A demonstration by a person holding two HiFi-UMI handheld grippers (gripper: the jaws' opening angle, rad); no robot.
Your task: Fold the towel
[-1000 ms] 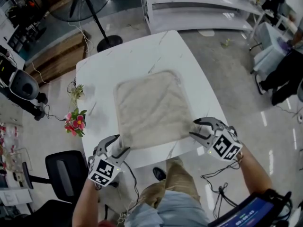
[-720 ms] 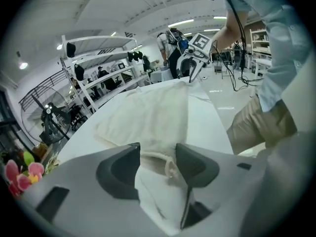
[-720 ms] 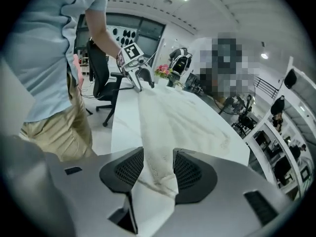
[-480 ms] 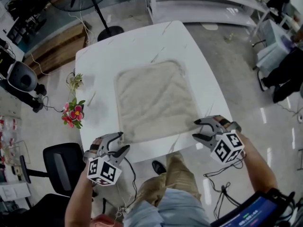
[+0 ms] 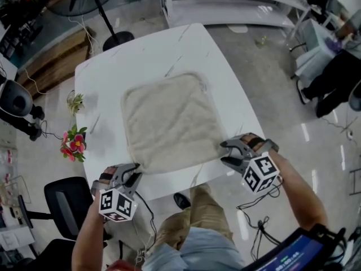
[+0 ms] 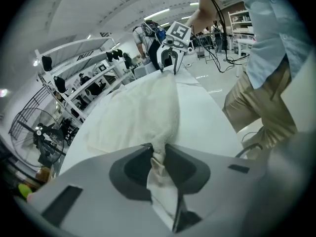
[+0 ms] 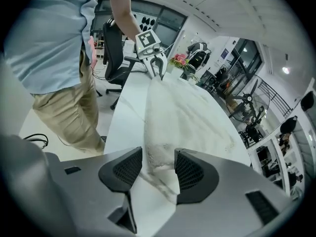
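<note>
A beige towel (image 5: 169,123) lies spread flat on a white, grey-veined table (image 5: 163,44), roughly square, with its near edge running along the table's near side between the two grippers. The left gripper (image 5: 134,174) sits at the towel's near left corner. In the left gripper view its jaws have just been closing and now pinch that corner, so the cloth bunches into a narrow fold between the pads (image 6: 170,162) and trails back between the jaws toward the camera. The right gripper (image 5: 224,152) sits at the near right corner with its jaws spread (they have just been opening a little further). The right gripper view shows the towel's corner lying between the two ribbed pads (image 7: 190,171), flat on the tabletop, with daylight on at least one side and no squeeze on the cloth. Both grippers tilt downward at the table's near edge, their marker cubes facing up toward the head camera. Each gripper view looks along the towel's near edge to the other gripper at the far corner. On the floor beside the table's left side stands a small bunch of pink flowers (image 5: 73,144), with a black office chair (image 5: 65,205) nearer the person. A pedestal fan (image 5: 117,38) stands beyond the table's far left corner.
</note>
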